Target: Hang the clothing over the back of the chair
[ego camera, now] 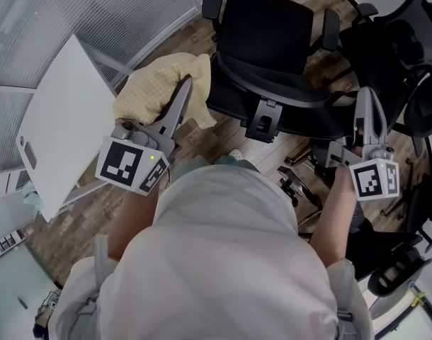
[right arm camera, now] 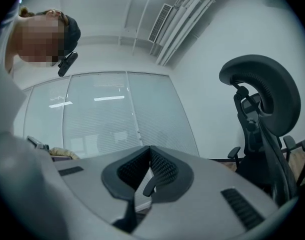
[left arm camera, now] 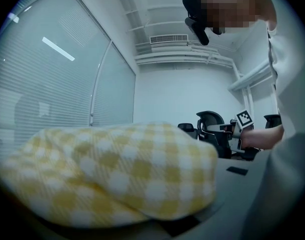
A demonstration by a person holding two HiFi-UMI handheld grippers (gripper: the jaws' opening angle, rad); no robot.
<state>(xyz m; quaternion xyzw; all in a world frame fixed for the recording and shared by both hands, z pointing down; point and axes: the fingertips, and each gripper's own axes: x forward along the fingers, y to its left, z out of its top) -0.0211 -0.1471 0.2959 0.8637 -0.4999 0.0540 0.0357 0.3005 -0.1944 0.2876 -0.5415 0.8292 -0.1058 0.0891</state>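
L gripper (ego camera: 185,85) clamped on cloth (ego camera: 146,91), R gripper (ego camera: 365,92) shut, empty, both fwd

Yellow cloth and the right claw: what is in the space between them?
The black office chair stands between the yellow cloth and the right claw, seen in the head view.

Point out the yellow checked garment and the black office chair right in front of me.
Yellow checked garment (ego camera: 149,83): head view, its bunched middle.
Black office chair (ego camera: 265,27): head view, the pad between its armrests.
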